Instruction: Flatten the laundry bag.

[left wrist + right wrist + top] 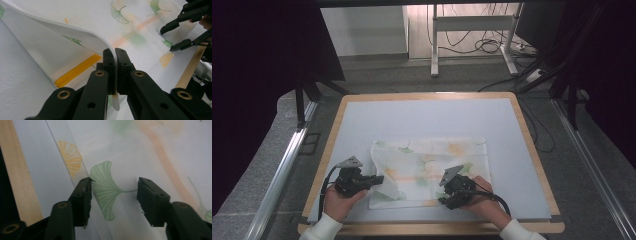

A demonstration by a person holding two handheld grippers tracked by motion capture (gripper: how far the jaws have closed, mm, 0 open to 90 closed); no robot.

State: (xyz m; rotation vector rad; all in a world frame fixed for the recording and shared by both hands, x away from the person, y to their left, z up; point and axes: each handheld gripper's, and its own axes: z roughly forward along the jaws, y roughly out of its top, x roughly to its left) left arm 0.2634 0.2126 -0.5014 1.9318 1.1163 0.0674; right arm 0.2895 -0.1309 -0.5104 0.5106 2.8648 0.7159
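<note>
A white cloth (427, 160) printed with green and orange ginkgo leaves lies on the pale mat (437, 120), its left part folded over. My left gripper (379, 179) is shut on the cloth's lifted left edge; in the left gripper view the fabric (75, 22) curves up out of the closed jaws (115, 51), with a yellow stripe (77, 70) beneath. My right gripper (446, 200) is at the cloth's near edge, open. Its jaws (113, 185) straddle a green leaf print (106, 192) on the flat cloth (150, 150). The right gripper (167, 39) also shows beyond the fold.
The mat sits on a table with a wooden rim (432, 228), and that rim (17, 182) runs close beside the right gripper. Beyond the table are white desk legs (434, 45) and cables (484, 45) on the floor. A metal rail (282, 170) runs along the left.
</note>
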